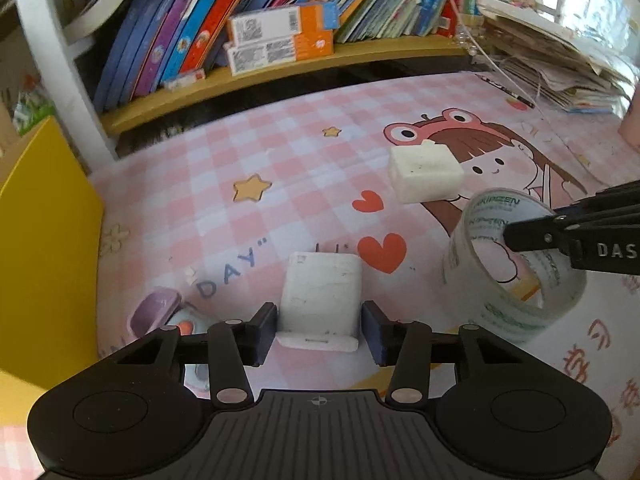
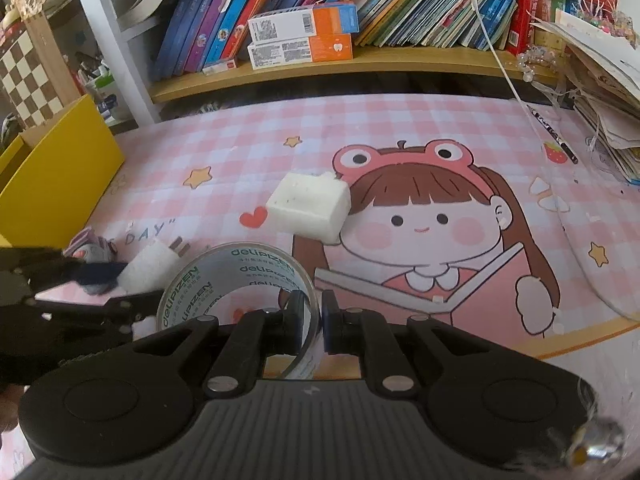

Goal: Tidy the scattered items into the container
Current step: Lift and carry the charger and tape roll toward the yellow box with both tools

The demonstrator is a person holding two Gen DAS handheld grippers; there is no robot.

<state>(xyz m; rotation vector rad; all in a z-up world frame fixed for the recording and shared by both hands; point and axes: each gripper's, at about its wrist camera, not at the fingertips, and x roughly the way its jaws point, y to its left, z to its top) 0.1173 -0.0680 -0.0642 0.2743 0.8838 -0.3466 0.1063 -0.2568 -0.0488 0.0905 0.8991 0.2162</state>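
Observation:
A white charger plug [image 1: 320, 300] lies on the pink checked mat, prongs pointing away, and my left gripper [image 1: 319, 314] is shut on its two sides. My right gripper [image 2: 314, 308] is shut on the wall of a clear tape roll [image 2: 240, 276], one finger inside the ring and one outside; the roll [image 1: 516, 268] looks tilted. A white foam block [image 1: 424, 176] [image 2: 310, 208] rests loose on the mat beyond both grippers. The yellow container [image 1: 48, 248] [image 2: 60, 176] stands at the left edge. A small purple item [image 1: 154, 308] sits left of the charger.
A low wooden shelf [image 2: 360, 64] packed with books and two orange-and-white boxes [image 1: 280, 36] runs along the back. A sagging pile of papers [image 2: 608, 92] crowds the right side, with a pen [image 2: 554, 136] and a white cord beside it.

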